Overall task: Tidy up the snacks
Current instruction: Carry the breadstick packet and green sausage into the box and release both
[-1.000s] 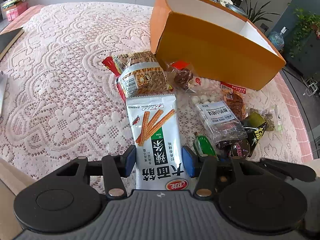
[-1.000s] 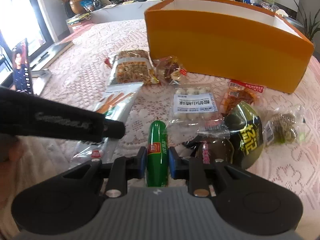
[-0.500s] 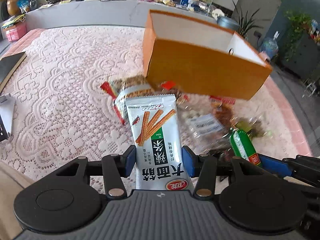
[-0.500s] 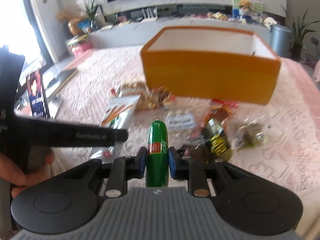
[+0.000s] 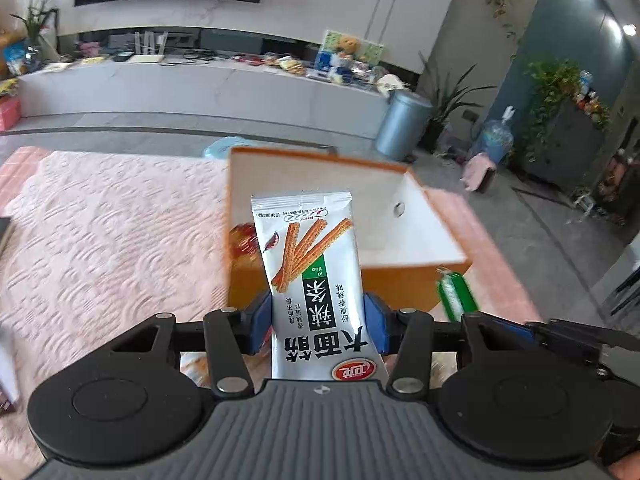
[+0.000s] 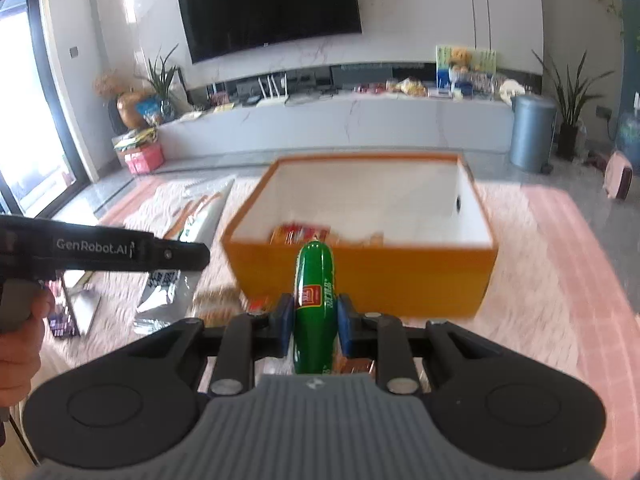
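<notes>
Spread wide underneath everything, a pink lace tablecloth (image 5: 100, 240), blurred in both views. Standing on it, an open orange box (image 6: 360, 280) with white inner walls, a small round hole in its right-hand wall, and a few red and orange packets lying on its floor near the front wall. Behind, well apart, a long pale counter (image 6: 340, 120) crowded with small items, a dark television (image 6: 272, 4) on the wall above, a grey-blue bin (image 6: 532, 132) and potted plants at the right. Clenched in the left gripper (image 5: 318, 324), blue pads pressing both long edges: a silver spicy-stick packet (image 5: 316, 280), upright, its print upside down, its top edge overlapping the box's near wall and hiding part of the interior. Seen past that gripper's right side, the green sausage (image 5: 456, 294) in front of the box's near right corner. Clamped in the right gripper (image 6: 314, 322): that same green sausage (image 6: 314, 300), pointing forward, red label facing up, tip covering the middle of the box's front rim. At the left of the right wrist view, the dark bar of the other gripper marked GenRobot.AI, the silver packet hanging beyond it, partly blocking the cloth. Loose wrappers near the box's front left corner, too blurred to identify.
</notes>
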### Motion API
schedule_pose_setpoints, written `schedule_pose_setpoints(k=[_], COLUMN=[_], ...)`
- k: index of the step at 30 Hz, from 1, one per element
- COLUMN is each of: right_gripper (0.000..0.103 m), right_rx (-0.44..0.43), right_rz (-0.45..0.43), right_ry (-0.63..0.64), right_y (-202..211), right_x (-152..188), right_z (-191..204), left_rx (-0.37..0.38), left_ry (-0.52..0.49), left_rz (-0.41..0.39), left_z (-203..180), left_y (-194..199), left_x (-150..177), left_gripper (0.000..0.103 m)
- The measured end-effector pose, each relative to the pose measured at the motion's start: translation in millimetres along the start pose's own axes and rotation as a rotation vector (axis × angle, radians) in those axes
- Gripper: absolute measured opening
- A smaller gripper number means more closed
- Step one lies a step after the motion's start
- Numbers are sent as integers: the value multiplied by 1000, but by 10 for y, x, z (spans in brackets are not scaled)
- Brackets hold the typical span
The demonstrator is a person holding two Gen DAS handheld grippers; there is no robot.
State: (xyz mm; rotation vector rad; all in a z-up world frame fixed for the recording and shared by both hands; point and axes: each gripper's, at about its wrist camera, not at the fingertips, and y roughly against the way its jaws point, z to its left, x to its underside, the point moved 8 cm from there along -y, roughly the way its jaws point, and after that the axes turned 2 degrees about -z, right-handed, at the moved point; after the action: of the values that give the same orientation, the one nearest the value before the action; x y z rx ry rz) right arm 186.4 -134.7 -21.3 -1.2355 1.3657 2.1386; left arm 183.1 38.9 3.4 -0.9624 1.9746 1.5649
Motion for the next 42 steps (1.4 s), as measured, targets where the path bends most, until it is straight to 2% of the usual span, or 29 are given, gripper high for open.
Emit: schedule_pose_setpoints(k=[4,8,11,17,24,28,36,42], right_gripper=[20,20,20,20,20,20,20,20], right_rx=[-19,-46,-33,-4,57,85,113,99], right_rz=[-16,-6,2,54,187,286,429,511], right_ry=[-27,-105,-126,-138,-136,-128,-100,-77], right_y=[-144,-398,-620,-1111,-1739,-2025,-2412,-2590], right_x=[-346,-640,-807,-979,-828,-624,-378,-281], right_z=[-107,-260,-365,-558,-872,-929,-936,-898], left_rx=[18,60,44,35,-14,-77,-191,-218], left_ry=[2,34,30,28,6,-23,-79,-77], left_rz=[-29,-29,-34,24,164,242,323,398], left_z=[-42,-51,-39,-36,46,103,195,242], left_y=[-109,-283,-438,-923,-1563,-1841,-2052,-2149], left_x=[-279,-522,-674,-771,-552,-381,-179,-129], left_gripper=[56,56,56,56,56,56,56,57])
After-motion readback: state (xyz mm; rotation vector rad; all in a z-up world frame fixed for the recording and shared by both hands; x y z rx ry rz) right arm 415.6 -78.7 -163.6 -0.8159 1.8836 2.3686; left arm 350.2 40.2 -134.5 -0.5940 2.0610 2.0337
